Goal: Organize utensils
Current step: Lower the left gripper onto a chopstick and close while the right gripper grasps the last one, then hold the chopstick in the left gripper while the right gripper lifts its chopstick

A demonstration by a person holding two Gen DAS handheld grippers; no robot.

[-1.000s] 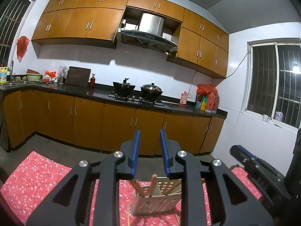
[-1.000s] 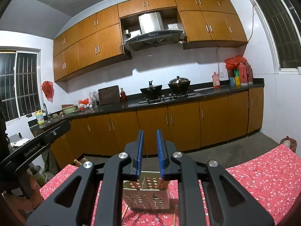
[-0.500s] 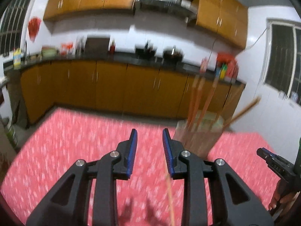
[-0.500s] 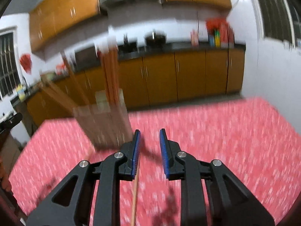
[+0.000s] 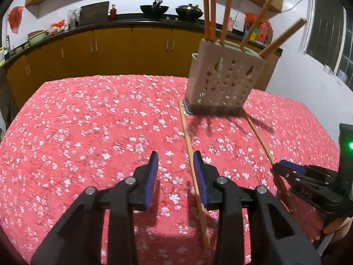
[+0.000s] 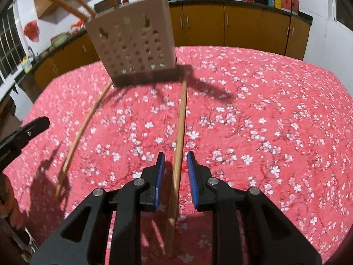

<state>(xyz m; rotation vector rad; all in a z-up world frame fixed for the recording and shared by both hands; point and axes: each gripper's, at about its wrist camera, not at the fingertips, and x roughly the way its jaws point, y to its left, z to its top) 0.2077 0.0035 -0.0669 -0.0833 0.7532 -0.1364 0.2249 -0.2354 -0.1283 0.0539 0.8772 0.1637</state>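
Note:
A perforated beige utensil holder (image 5: 222, 81) stands on the red floral tablecloth (image 5: 88, 132) with several wooden chopsticks sticking out of it. Two loose chopsticks lie on the cloth in front of it. In the left wrist view, my left gripper (image 5: 175, 167) is open, just left of one loose chopstick (image 5: 193, 163). The other chopstick (image 5: 264, 145) runs toward my right gripper (image 5: 286, 169). In the right wrist view, my right gripper (image 6: 175, 165) is open with that chopstick (image 6: 179, 137) lying between its jaws. The holder (image 6: 134, 46) and the other loose chopstick (image 6: 81, 130) show there too.
The table stands in a kitchen with orange cabinets and a dark counter (image 5: 132, 22) holding pots and bottles. The table's far edge (image 5: 110, 76) lies behind the holder. The left gripper's body shows at the left edge of the right wrist view (image 6: 22, 132).
Both grippers have tilted down from looking at the kitchen to looking at the table and have come close to the loose chopsticks. Both stay open.

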